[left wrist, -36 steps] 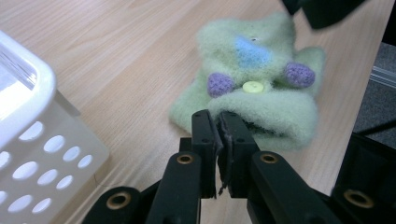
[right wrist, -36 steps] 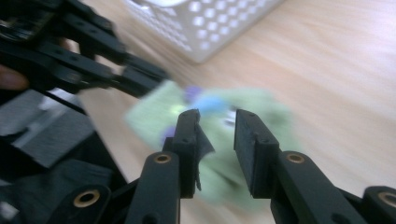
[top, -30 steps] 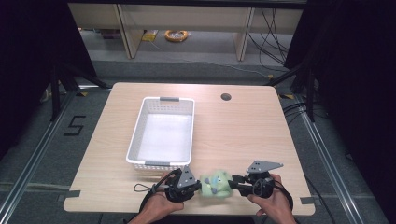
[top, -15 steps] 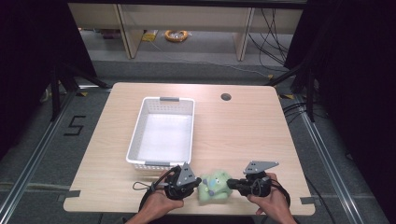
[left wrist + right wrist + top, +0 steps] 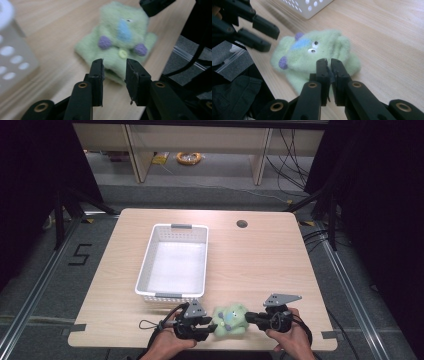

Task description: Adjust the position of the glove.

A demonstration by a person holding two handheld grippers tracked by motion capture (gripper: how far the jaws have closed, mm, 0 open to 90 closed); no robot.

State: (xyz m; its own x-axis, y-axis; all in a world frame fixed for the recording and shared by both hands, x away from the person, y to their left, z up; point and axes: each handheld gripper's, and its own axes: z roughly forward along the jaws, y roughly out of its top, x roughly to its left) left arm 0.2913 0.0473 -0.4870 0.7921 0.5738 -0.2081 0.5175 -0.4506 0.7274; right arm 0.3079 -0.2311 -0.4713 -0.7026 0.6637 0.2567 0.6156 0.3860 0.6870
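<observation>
Left gripper: jaws part-way apart, having just been opening. The near edge of the green plush toy sits at the mouth of the gap; the pads look clear of the fabric, though the left gripper view is blurred, so a light touch cannot be ruled out.

Right gripper: jaws nearly together, with only a thin slit between the pads. A dark sliver sits in that slit, and the tips lie right against the toy's edge — apparently pinching a fold of the plush, though the fold itself is hard to make out.

Toy position, relative to the white basket: it lies flat on the wooden table, just in front of the basket's near short wall and slightly to the right, close to the table's near edge. In the high view the toy is directly between the left gripper and the right gripper, one at each side.
</observation>
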